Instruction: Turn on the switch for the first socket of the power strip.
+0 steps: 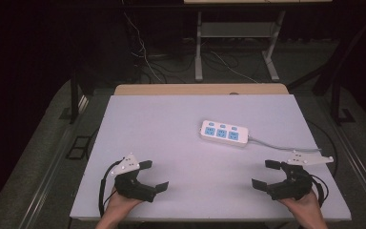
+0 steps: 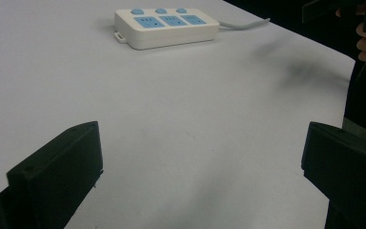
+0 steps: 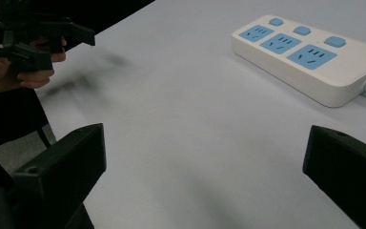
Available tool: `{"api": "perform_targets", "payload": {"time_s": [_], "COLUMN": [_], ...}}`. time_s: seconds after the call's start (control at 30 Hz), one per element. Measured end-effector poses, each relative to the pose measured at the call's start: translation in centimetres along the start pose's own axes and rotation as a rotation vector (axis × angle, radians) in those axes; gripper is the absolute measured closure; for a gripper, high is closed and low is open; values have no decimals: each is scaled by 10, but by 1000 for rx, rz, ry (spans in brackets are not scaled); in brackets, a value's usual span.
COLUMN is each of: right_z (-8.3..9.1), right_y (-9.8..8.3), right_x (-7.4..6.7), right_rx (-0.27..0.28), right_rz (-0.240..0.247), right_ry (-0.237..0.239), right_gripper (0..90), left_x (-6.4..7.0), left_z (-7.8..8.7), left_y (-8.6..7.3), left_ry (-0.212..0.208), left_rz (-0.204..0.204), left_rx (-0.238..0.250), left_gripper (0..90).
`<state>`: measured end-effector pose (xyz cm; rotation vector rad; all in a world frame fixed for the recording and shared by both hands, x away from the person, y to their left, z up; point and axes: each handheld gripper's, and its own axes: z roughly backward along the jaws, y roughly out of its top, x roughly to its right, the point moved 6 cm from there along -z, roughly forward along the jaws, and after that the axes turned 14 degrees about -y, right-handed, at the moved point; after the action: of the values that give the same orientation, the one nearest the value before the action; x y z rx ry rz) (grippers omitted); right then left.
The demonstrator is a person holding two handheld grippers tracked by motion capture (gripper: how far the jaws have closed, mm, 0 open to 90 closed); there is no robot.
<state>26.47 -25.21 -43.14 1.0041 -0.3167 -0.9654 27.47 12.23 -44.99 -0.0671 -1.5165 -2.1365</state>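
Here is the white table (image 1: 171,143) from the high view, and right of centre on it lies a white power strip (image 1: 224,133) with three blue sockets and three blue buttons along its far edge. Its grey cord (image 1: 276,144) runs off toward the right of the frame and the table's right edge.

Down at the lower left of the high view, the left gripper (image 1: 153,176) is held just above the table near its front edge, jaws spread wide with nothing between them. At the lower right, the right gripper (image 1: 263,174) mirrors it, jaws also wide apart and empty. Each sits in a hand (image 1: 119,202) coming in from the bottom edge, and both are well apart from the power strip.

Over to the left gripper view: two black jaws frame the bottom corners, bare table between them, the power strip at the upper centre, and the other gripper's hand at the far upper right.

The right gripper view has the power strip in the upper right of the frame, the cord leaving at the right edge, and the left gripper and its hand in the upper left corner, off past the table's edge.
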Motion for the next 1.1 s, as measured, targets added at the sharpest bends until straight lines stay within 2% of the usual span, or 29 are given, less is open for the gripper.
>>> {"api": "perform_targets", "payload": {"time_s": [1.1], "right_z": [2], "right_y": [1], "right_x": [3], "right_rx": [-20], "right_rz": [-13], "right_ry": [12], "right_gripper": [4], "left_x": [0], "left_z": [-2], "left_y": [-2], "left_ry": [-9], "left_rz": [-4], "left_rx": [-17], "left_gripper": [0]}}
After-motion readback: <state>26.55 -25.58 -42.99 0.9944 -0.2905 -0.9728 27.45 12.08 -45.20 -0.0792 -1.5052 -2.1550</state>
